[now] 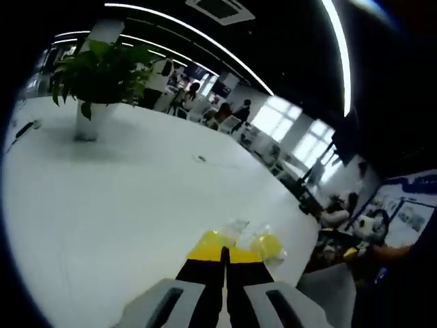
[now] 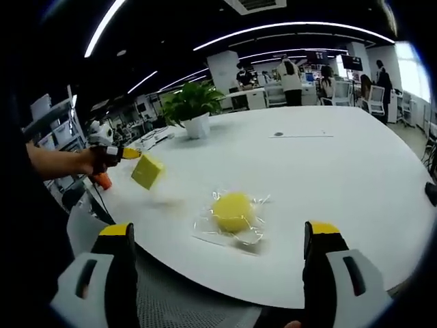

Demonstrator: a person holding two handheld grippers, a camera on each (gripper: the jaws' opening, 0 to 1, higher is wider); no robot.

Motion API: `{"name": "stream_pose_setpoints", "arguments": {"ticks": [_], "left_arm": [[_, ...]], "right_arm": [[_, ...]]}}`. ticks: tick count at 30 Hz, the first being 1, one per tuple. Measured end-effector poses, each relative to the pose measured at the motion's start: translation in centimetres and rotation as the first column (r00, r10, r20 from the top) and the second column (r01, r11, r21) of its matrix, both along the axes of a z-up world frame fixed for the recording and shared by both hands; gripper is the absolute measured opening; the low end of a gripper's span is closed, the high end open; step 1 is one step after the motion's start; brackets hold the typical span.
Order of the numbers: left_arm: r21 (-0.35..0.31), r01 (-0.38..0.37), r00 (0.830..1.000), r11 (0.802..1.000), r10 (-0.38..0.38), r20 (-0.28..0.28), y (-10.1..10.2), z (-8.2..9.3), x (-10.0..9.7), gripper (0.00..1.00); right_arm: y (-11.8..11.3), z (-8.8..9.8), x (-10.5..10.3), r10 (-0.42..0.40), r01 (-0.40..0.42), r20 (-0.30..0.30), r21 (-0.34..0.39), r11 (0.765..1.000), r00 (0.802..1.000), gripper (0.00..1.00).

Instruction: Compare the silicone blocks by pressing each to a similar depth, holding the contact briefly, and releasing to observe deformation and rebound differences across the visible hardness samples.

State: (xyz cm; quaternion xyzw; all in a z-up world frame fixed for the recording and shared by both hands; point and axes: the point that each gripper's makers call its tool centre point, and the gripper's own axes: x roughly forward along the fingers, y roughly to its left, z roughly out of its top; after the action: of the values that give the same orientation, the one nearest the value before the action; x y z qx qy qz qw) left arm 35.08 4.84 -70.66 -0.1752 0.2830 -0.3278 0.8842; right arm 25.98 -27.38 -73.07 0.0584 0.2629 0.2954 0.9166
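Pressing looks barely begun. Left tool (image 2: 123, 154) is closed on a yellow square block (image 2: 147, 171), lifted above the white surface (image 2: 341, 178). Right tool (image 2: 222, 239) is wide open. Round yellow block (image 2: 232, 210) waits in its wrapper.

Smooth white table (image 2: 355, 198), glossy clear plastic wrap (image 2: 254, 220), matt yellow block (image 2: 147, 171)

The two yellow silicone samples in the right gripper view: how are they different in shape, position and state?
The square yellow block is flat-sided and tilted, held above the table by the left gripper; the round yellow sample is domed and lies on the table. The round sample sits in a clear plastic wrapper; the square block looks bare. The square block is gripped, while the round sample is untouched, between the open jaws of the right gripper in that view. Both are yellow.
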Motion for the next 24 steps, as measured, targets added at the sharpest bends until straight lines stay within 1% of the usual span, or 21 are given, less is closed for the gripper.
{"name": "stream_pose_setpoints", "arguments": {"ticks": [2, 3, 5, 8, 10, 12, 13, 15, 16, 17, 20, 22, 24], "left_arm": [[0.029, 0.007, 0.998, 1.0, -0.009, 0.062, 0.0, 1.1, 0.2, 0.0], [0.027, 0.011, 0.997, 1.0, -0.013, 0.076, -0.2, 1.7, 0.1, 0.0], [0.025, 0.015, 0.994, 1.0, -0.018, 0.108, -0.5, 2.9, 0.1, 0.0], [0.019, 0.02, 0.99, 1.0, -0.023, 0.137, -0.9, 4.3, 0.1, 0.0], [0.011, 0.029, 0.986, 1.0, -0.03, 0.163, -1.3, 5.5, 0.0, 0.0], [0.009, 0.05, 0.978, 0.999, -0.05, 0.2, -1.9, 7.2, -0.1, 0.0], [0.01, 0.057, 0.976, 0.998, -0.057, 0.212, -2.2, 7.8, -0.2, 0.0], [0.021, 0.065, 0.968, 0.998, -0.068, 0.243, -2.5, 8.8, -0.2, 0.0], [0.057, 0.056, 0.956, 0.997, -0.07, 0.284, -2.5, 9.6, 0.1, 0.0], [0.061, 0.061, 0.955, 0.996, -0.076, 0.285, -2.7, 10.0, -0.1, 0.0], [0.036, 0.079, 0.947, 0.996, -0.086, 0.309, -3.4, 11.8, -0.3, 0.0], [0.026, 0.095, 0.938, 0.995, -0.098, 0.332, -3.8, 13.1, -0.5, 0.0], [0.011, 0.11, 0.933, 0.994, -0.107, 0.343, -4.1, 13.9, -0.7, 0.0]], "right_arm": [[0.0, 0.2, 0.3, 0.002, -0.002, 0.015, -0.01, 1.0, 1.0, 0.96], [0.0, 0.3, 0.4, 0.003, -0.003, 0.02, -0.016, 1.0, 1.0, 0.96], [0.1, 0.3, 0.5, 0.009, -0.008, 0.006, -0.024, 1.0, 1.0, 0.96], [0.6, 0.7, 0.5, 0.025, -0.025, 0.009, -0.011, 1.0, 1.0, 0.96], [0.9, 0.8, 0.7, 0.028, -0.028, 0.012, -0.002, 1.0, 1.0, 0.96], [1.5, 1.1, 0.8, 0.039, -0.039, 0.017, 0.005, 0.999, 0.999, 0.96], [1.7, 1.3, 0.9, 0.044, -0.044, 0.028, 0.005, 0.999, 0.999, 0.96], [1.9, 1.5, 0.9, 0.051, -0.052, 0.032, 0.006, 0.999, 0.998, 0.96], [2.1, 1.6, 0.8, 0.059, -0.059, 0.031, 0.009, 0.998, 0.998, 0.96], [2.4, 1.7, 0.7, 0.074, -0.074, 0.034, 0.013, 0.997, 0.997, 0.96], [3.1, 1.9, 0.6, 0.113, -0.114, 0.034, 0.014, 0.993, 0.993, 0.96], [3.5, 2.2, 0.7, 0.132, -0.132, 0.042, 0.015, 0.991, 0.99, 0.96], [3.7, 2.7, 1.1, 0.135, -0.136, 0.055, 0.022, 0.99, 0.989, 0.96]]}}
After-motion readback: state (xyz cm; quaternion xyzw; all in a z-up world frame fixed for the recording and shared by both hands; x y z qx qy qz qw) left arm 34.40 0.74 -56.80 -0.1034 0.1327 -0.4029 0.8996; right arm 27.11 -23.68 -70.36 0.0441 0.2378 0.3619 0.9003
